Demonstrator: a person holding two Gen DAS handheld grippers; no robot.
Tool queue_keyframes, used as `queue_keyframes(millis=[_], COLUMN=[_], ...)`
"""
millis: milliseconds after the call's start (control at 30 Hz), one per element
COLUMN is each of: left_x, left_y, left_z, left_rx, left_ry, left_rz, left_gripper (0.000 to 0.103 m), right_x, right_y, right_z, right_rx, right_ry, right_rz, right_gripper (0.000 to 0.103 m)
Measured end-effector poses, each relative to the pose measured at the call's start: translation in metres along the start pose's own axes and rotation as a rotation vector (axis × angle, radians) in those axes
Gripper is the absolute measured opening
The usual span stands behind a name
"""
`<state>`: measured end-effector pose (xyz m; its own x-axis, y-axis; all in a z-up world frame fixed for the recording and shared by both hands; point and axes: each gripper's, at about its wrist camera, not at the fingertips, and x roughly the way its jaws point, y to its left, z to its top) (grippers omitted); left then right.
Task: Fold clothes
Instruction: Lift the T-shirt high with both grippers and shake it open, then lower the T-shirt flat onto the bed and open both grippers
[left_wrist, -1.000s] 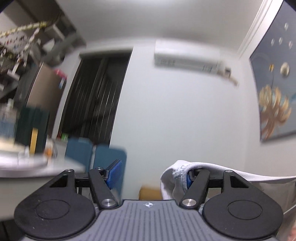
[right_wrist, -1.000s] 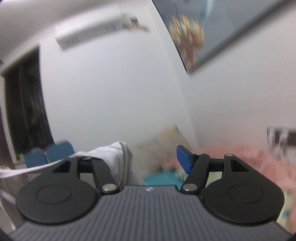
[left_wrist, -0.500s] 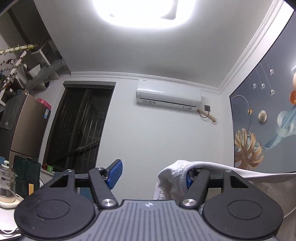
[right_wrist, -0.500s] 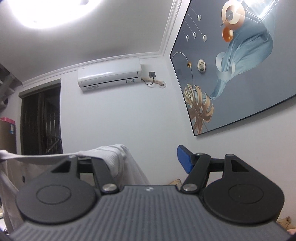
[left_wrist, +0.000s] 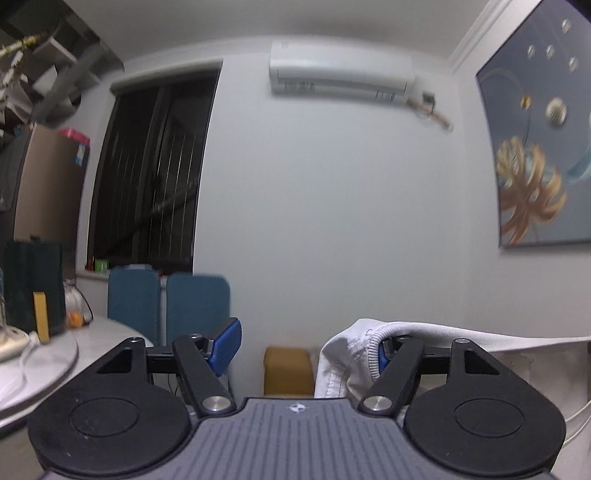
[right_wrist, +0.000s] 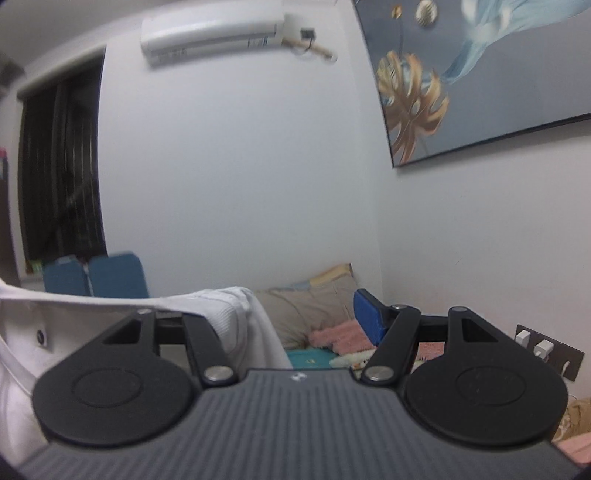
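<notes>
A white garment with a ribbed hem is stretched in the air between my two grippers. In the left wrist view the garment (left_wrist: 354, 350) hangs over the right finger of my left gripper (left_wrist: 306, 347), whose jaws stand wide apart. In the right wrist view the garment (right_wrist: 229, 314) drapes over the left finger of my right gripper (right_wrist: 295, 314), also wide apart. Its taut top edge runs off toward the other gripper in each view. The covered blue pads are hidden by cloth. Both cameras look level at a white wall.
Two blue chairs (left_wrist: 166, 302) and a round white table (left_wrist: 40, 354) with a kettle stand at left. A tan box (left_wrist: 288, 369) sits by the wall. A bed with pillows (right_wrist: 306, 310) and pink blanket (right_wrist: 340, 336) lies ahead right. A wall socket (right_wrist: 546, 350) is at far right.
Both grippers have tilted down from the ceiling and lamp toward the wall, chairs and bed. The garment stays hooked on the same fingers.
</notes>
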<state>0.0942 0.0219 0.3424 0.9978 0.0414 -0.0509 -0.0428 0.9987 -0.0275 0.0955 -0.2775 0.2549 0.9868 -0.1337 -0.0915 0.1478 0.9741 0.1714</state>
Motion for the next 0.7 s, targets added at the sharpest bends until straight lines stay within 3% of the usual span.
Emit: queue_keyframes(millis=[200, 333, 400, 500, 600, 700], left_x=[0.171, 0.295, 0.356, 0.434, 0.482, 0.524], left_y=[0.004, -0.006, -0.011, -0.014, -0.017, -0.022], left_z=[-0.101, -0.198, -0.252, -0.342, -0.416, -0.478], left_rx=[-0.045, -0.006, 0.027, 0.051, 0.087, 0.126], left_ry=[0.07, 0.145, 0.195, 0.331, 0.472, 0.628], left_rz=[0.087, 0.106, 0.107, 0.087, 0.036, -0.044], left_gripper=[0.084, 0.087, 0.088, 0.088, 0.087, 0.087], right_x=[0.167, 0.279, 0.341, 0.423, 0.479, 0.507], right_y=[0.017, 0.027, 0.02, 0.004, -0.003, -0.002], right_z=[-0.077, -0.13, -0.178, -0.255, -0.328, -0.379], right_rx=[-0.036, -0.058, -0.042, -0.004, -0.025, -0.067], right_ry=[0.073, 0.125, 0.202, 0.358, 0.535, 0.686], right_rz=[-0.022, -0.037, -0.059, -0.062, -0.033, 0.04], right_gripper=[0.067, 0.065, 0.065, 0.065, 0.065, 0.064])
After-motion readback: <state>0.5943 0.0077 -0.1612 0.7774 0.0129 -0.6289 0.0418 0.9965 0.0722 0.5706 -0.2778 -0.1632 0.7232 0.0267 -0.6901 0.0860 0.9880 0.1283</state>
